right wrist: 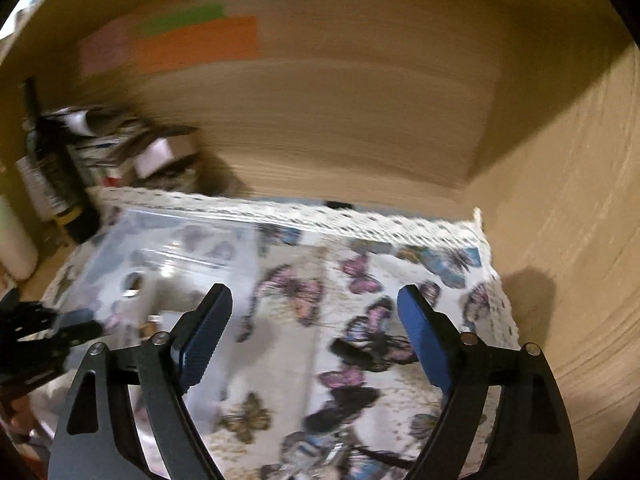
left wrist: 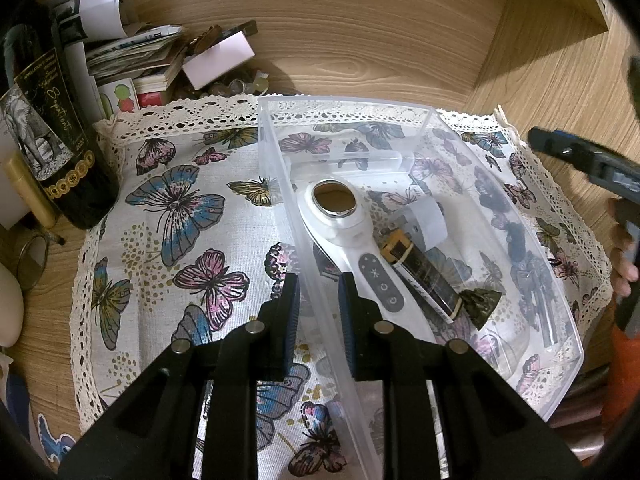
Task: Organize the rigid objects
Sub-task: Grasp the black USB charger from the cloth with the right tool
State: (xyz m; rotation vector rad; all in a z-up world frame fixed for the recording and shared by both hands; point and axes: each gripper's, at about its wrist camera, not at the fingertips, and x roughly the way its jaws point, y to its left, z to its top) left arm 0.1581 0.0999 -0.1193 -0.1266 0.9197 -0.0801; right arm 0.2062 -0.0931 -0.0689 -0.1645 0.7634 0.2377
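A clear plastic bin [left wrist: 276, 152] sits on a butterfly-print cloth [left wrist: 180, 208]. Inside lie a white handheld device [left wrist: 340, 220] with a round head and grey buttons, a black tube with a gold band [left wrist: 424, 276] and a small clear cap [left wrist: 428, 220]. My left gripper [left wrist: 319, 308] straddles the bin's left wall, one finger outside and one inside, pinching it. My right gripper [right wrist: 316, 344] is open and empty above the cloth to the right of the bin [right wrist: 160, 248]; it also shows in the left wrist view [left wrist: 580, 160]. The right view is motion-blurred.
A dark wine bottle [left wrist: 52, 128], stacked papers and boxes [left wrist: 148, 56] and small clutter stand at the back left. Wooden walls [left wrist: 360, 32] close the back and right. A round mirror [left wrist: 32, 256] lies at the left edge.
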